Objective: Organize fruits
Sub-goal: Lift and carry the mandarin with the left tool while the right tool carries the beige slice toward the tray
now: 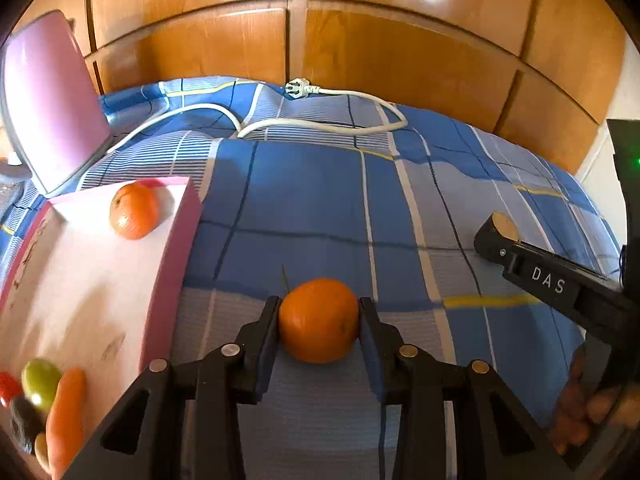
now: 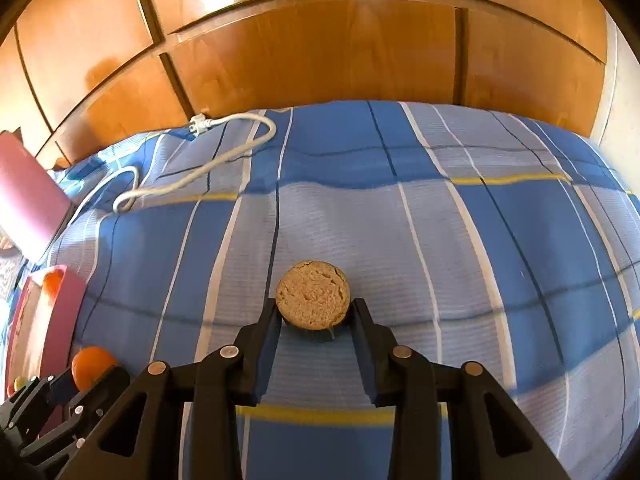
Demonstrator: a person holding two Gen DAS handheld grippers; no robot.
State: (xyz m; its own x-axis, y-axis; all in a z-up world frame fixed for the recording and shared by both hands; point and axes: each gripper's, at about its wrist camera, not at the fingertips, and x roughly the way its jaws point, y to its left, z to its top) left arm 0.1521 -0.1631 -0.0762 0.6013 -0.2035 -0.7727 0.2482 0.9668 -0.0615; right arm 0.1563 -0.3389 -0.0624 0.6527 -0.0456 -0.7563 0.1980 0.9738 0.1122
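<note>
**Two round things gripped above the bed**

Nearest in, the left gripper (image 1: pixel 319 320) has its pads pressed on both flanks of an orange (image 1: pixel 319 320), carried over the checked bedspread (image 1: pixel 304 208) just beside the pink box (image 1: pixel 176 248). Firm, waxy, dimpled peel: I'd judge it light but slippery, best taken across its widest belly, as here. The right gripper (image 2: pixel 314 312) is closed on a tan disc (image 2: pixel 313 300), crumbly and rough-faced, likely fragile at the rim. Further left, a second orange (image 1: pixel 134 210) sits inside the box, by its far wall. At the bed's far edge a white cable (image 1: pixel 320 122) loops before glossy wooden doors (image 1: pixel 400 40).
</note>
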